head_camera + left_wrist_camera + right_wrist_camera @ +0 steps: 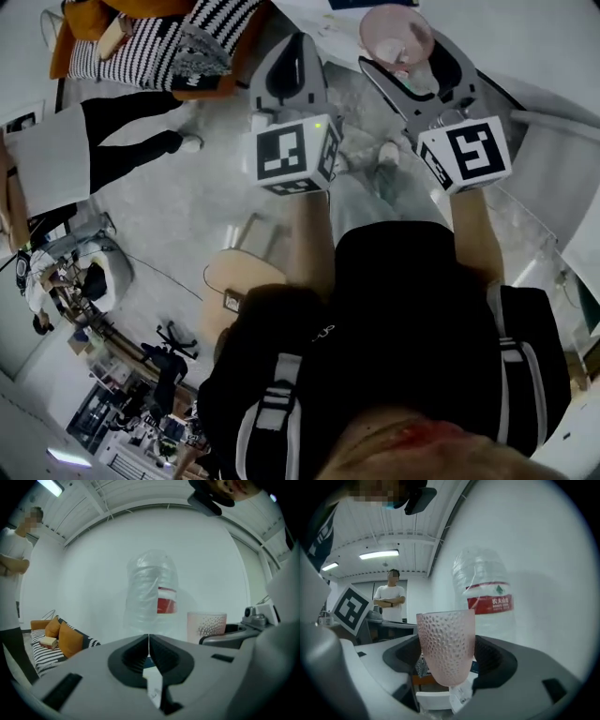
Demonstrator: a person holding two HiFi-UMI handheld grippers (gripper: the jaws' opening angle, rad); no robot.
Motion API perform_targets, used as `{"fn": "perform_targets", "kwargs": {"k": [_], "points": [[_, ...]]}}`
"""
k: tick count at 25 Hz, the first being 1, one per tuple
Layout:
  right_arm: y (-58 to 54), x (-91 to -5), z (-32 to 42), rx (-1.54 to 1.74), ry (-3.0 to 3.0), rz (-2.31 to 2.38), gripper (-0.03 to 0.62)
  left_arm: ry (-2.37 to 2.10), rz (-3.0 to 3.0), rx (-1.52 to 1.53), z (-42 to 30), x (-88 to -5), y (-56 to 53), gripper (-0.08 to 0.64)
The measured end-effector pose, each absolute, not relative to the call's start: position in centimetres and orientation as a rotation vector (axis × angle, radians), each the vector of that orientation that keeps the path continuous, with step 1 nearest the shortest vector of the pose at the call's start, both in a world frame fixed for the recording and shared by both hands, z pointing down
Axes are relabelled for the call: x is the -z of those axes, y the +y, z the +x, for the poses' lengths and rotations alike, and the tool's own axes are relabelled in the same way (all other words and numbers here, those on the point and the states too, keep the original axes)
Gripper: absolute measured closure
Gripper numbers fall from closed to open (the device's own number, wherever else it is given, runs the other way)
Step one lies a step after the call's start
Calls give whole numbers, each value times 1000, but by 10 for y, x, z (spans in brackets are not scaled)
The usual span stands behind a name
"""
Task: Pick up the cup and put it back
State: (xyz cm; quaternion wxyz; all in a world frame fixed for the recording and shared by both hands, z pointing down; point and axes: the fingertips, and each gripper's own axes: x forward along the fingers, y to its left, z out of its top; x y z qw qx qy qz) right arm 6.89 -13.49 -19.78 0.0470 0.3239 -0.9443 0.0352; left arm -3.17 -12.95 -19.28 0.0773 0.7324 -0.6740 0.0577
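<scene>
Gripping the pink dimpled cup [446,639] between its two dark pads, the right gripper [447,654] is standing wide at the jaws, one pad pressing on each side of the cup's lower half. The cup is sitting upright, rim up, its base showing between the jaws; whether it is resting on anything below cannot be told.

Item, left gripper [149,651]: its jaws are meeting edge to edge, with nothing between them.

Item, marker cubes: one is riding on the left gripper [292,155], one on the right gripper [466,150], both showing black-and-white squares to the head view, with the person's forearms reaching up to them.

Item, clear water bottle [487,597] with a red label: it is standing just beyond the cup, against a white wall, to the cup's right in the right gripper view.

Item, sofa [61,644]: it is carrying orange cushions and a black-and-white striped cover, far off at the left gripper view's lower left.

Item, bystander [391,599] in a white shirt: standing well back, arms folded, under a lit ceiling strip light [378,554].
</scene>
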Motion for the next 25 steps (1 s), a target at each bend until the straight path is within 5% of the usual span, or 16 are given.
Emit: {"fn": "perform_targets", "kwargs": {"k": [25], "points": [[-107, -89, -13, -391, -2766, 861, 233, -2077, 1957, -248, -118, -149, -124, 546]]}}
